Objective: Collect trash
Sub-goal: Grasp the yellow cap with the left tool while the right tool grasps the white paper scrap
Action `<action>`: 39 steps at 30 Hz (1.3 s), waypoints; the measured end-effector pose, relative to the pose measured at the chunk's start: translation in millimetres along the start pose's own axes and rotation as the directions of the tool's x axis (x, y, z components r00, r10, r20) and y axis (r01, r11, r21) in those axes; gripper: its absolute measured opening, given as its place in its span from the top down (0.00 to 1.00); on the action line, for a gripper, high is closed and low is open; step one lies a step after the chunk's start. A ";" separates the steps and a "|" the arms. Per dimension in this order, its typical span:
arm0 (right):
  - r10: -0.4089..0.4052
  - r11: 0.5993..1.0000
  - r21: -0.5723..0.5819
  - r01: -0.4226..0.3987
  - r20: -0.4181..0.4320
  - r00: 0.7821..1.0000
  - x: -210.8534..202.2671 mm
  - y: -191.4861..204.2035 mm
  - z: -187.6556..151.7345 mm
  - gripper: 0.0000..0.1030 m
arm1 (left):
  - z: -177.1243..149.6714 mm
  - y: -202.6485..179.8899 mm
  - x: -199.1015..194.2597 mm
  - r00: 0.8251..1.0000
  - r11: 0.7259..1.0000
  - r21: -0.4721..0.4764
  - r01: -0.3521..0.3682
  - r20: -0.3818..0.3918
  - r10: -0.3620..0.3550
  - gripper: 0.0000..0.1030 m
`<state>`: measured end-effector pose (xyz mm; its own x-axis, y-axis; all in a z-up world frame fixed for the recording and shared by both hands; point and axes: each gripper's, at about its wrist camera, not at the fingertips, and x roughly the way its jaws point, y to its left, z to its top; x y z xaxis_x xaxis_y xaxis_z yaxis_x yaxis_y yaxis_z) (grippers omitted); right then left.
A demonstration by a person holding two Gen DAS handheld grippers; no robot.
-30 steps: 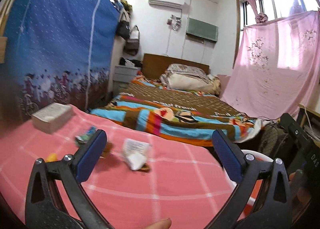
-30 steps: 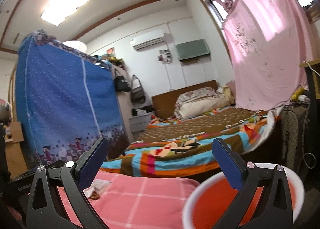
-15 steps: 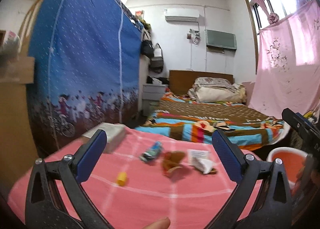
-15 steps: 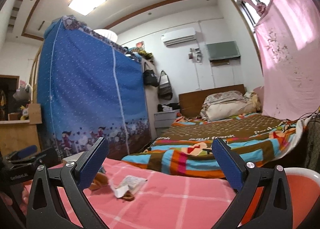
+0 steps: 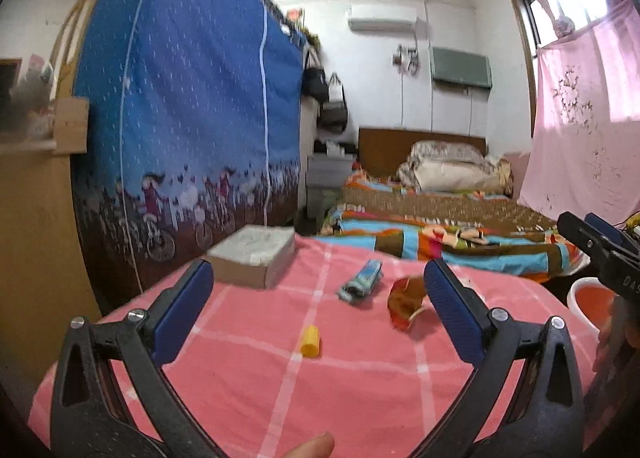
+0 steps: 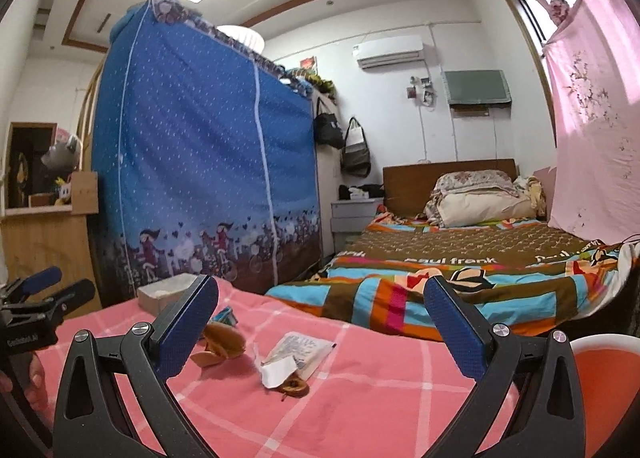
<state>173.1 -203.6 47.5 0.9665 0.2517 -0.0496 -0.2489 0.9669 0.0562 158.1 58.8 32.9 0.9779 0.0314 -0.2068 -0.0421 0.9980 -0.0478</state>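
Trash (image 5: 405, 304) lies on the pink tablecloth (image 5: 360, 386) beneath 2 level, wide-open, empty tongs.

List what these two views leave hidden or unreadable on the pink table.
- White wrapper: left wrist view, hidden behind the left gripper's right finger.
- Yellow cap: not seen in the right wrist view.
- Blue packet: right wrist view, mostly behind the right gripper's left finger; print blurred.
- Orange bin: both views, cut by the edge; contents unseen.
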 end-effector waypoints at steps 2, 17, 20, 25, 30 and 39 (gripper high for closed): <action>0.008 1.000 -0.005 -0.008 -0.033 0.999 9.7 4.1 -1.5 0.00 | -2.7 6.3 7.9 0.999 1.000 -0.024 0.005 -0.040 -0.006 0.00; 0.071 0.994 -0.037 -0.099 -0.459 0.886 89.2 24.6 -33.4 0.01 | -19.2 11.5 64.2 0.934 0.998 -0.066 0.026 -0.353 -0.048 0.00; 0.069 0.993 -0.053 -0.109 -0.496 0.865 95.4 27.9 -38.2 0.04 | -23.2 14.0 77.1 0.907 0.995 -0.087 0.040 -0.415 -0.073 0.08; 0.059 0.988 -0.083 -0.127 -0.561 0.826 106.6 36.1 -45.6 0.21 | -31.1 19.8 95.5 0.860 0.988 -0.152 0.037 -0.499 -0.109 0.32; 0.048 0.987 -0.095 -0.133 -0.610 0.791 117.2 39.3 -52.9 0.35 | -32.1 19.2 94.6 0.855 0.987 -0.158 0.041 -0.505 -0.117 0.49; 0.036 0.982 -0.124 -0.142 -0.619 0.785 118.6 44.5 -53.8 0.54 | -32.2 16.0 97.2 0.844 0.988 -0.146 0.048 -0.523 -0.118 0.82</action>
<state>273.3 -128.4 -9.5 0.7114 0.2580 -0.6537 -0.3893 0.9191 -0.0609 245.9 76.0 -19.4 0.7234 -0.1199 -0.6799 -0.0250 0.9796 -0.1993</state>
